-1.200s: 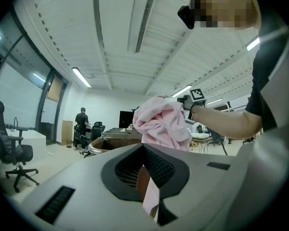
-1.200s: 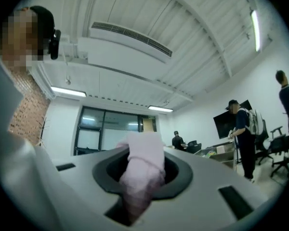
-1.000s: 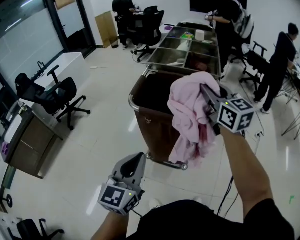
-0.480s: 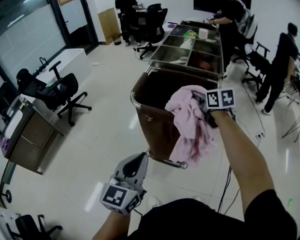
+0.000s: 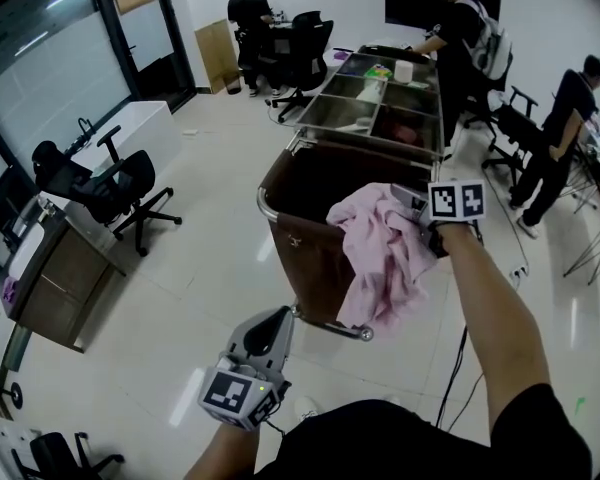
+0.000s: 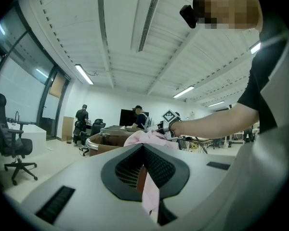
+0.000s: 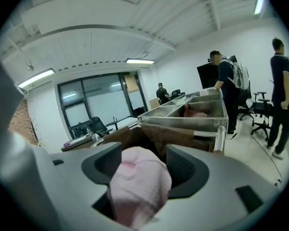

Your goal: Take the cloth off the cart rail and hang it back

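Pale tiled office floor fills the head view, with a black office chair at the left and people working at desks along the far wall. Ahead of me stands the brown cart with its chrome rail round the top edge; beyond it lies a row of steel bins. The pink cloth is draped over the near right part of the rail and hangs down the cart's outer side. My right hand-held gripper is at the top of the cloth, its tips buried in the folds. My left hand-held gripper hangs low and well apart from the cart. In the left gripper view, its jaws meet at the tips with nothing between them; the cloth and cart appear only in the distance beyond. In the right gripper view, the jaws have just been opening and now stand apart, with a bunched fold of the cloth lying loose in the gap between the pads. The cart's brown interior and the steel bins show past the jaws.
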The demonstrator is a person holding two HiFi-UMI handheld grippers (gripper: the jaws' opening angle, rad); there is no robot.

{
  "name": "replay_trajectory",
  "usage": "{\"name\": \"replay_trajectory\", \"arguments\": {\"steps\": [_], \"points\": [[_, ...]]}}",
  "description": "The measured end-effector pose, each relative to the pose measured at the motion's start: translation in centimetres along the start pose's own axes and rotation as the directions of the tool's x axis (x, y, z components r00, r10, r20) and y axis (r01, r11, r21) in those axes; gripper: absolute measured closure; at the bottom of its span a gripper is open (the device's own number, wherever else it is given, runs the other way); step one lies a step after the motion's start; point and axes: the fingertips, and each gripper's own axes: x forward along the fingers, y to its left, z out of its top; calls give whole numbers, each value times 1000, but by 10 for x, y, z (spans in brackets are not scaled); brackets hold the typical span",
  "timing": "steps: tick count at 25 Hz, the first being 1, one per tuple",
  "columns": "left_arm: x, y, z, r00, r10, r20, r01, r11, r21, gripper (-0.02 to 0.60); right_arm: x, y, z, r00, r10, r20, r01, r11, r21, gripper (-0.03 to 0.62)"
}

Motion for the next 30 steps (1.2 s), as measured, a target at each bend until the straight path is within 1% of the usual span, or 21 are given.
{"name": "replay_trajectory", "arguments": {"steps": [4,9,12,13,14,16,20,23,25,27,30], "points": [[8,-6,0,1000,-19,-4,19,1000,3,581,-21,-1,11,999,7,34,-7,1000,-6,283],[21,-21,3,998,-57,-6,57,998,12,581,-51,16,24,993,58,102,-56,998,-21,291],[29,-27,4,997,-71,-6,71,997,17,581,-75,38,36,975,129,180,-126,992,-29,393],[31,-28,4,997,-74,-5,74,997,17,581,-84,45,39,967,153,204,-149,988,-38,443],[34,-30,4,997,-77,-6,77,997,17,581,-91,51,40,959,176,223,-169,984,-50,506],[40,-34,4,996,-85,-9,85,996,22,581,-105,61,39,946,204,250,-191,979,-78,591],[50,-44,8,994,-106,-8,106,994,25,581,-125,81,31,940,220,262,-189,972,-136,592],[54,-49,10,993,-116,-9,116,993,28,581,-145,90,32,925,231,302,-196,971,-140,592],[56,-52,10,993,-118,-10,118,993,30,581,-167,98,36,903,245,352,-215,969,-123,592],[57,-55,11,993,-122,-9,122,992,31,581,-195,107,37,874,257,412,-237,966,-99,591],[57,-61,12,991,-131,-6,131,991,29,581,-233,115,24,830,263,492,-269,961,-59,591]]}}
